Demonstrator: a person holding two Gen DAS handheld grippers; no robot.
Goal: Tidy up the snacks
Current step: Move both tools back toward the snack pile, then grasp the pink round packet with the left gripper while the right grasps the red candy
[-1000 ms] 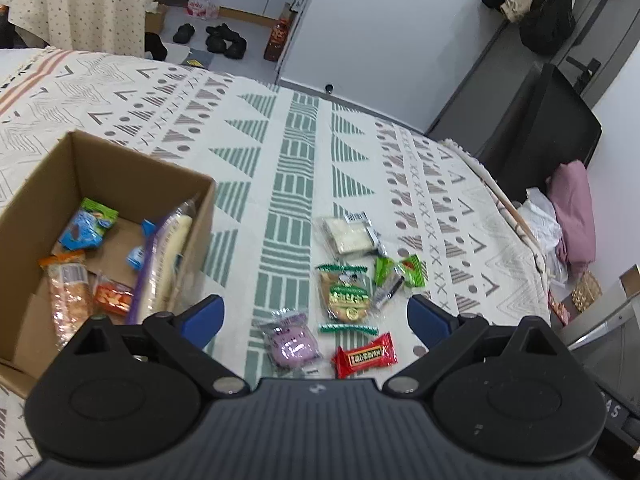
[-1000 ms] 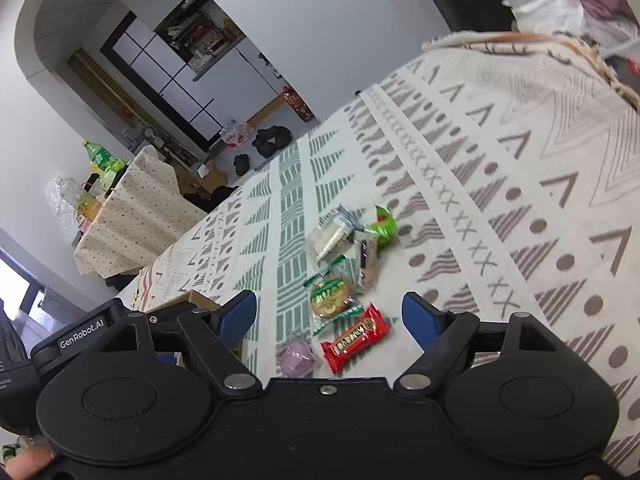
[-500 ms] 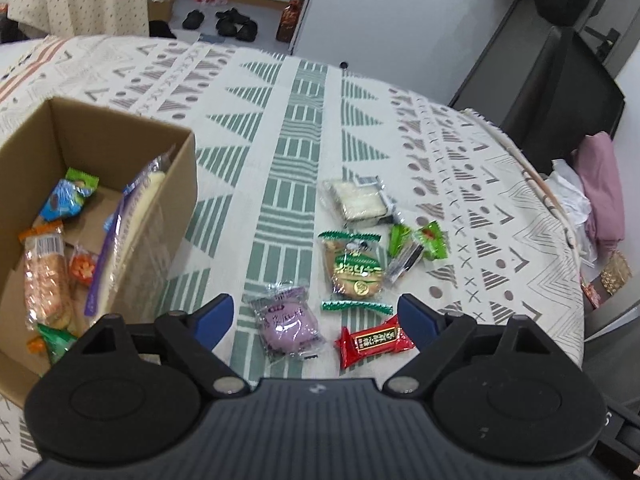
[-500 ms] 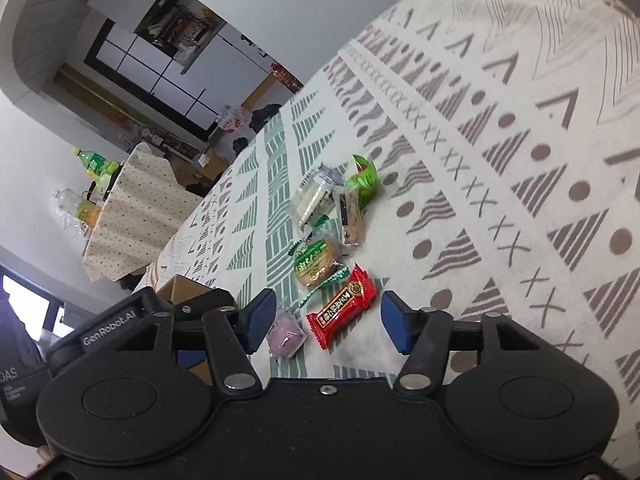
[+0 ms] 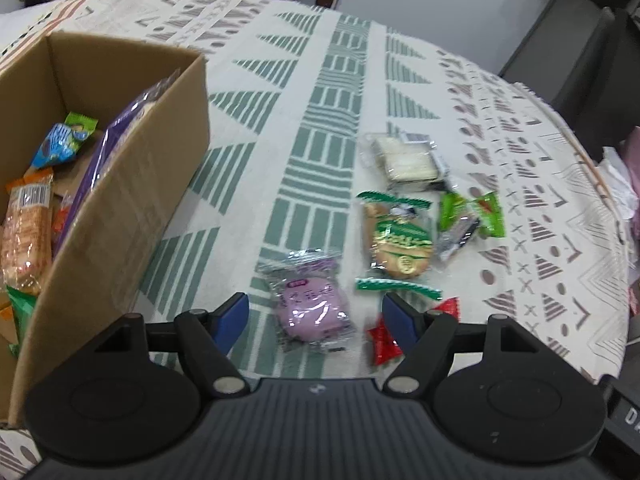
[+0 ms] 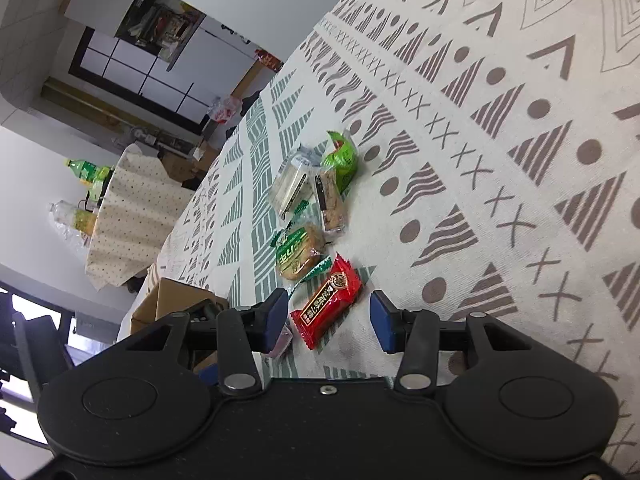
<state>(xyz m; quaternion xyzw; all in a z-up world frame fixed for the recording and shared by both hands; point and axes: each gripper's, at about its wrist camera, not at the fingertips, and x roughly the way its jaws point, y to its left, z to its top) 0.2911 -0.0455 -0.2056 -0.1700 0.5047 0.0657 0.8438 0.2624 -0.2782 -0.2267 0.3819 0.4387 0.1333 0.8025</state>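
Snack sorting, partly complete. The cardboard box at the left of the patterned tablecloth already holds several packets, among them a blue-and-green wrapper, an orange-labelled cracker pack and a long purple-wrapped bar leaning against the box's right wall. A cluster of snacks is left on the cloth to the right of the box: nearest, a purple packet and a red packet; farther off, a green-labelled round cake, a clear pack of pale wafers, a small dark bar and two bright green sweets, the last three touching or overlapping. By this count roughly half the items appear to be boxed. The left gripper hovers low over the near edge of the cluster, pointed slightly down, its blue fingers spread wide and empty, with the purple packet lying between them; whether they touch the cloth cannot be told. The right gripper, tilted so that the room appears slanted, likewise has its fingers parted and empty, bracketing the near end of the red packet. Each gripper seems lined up for a pickup.
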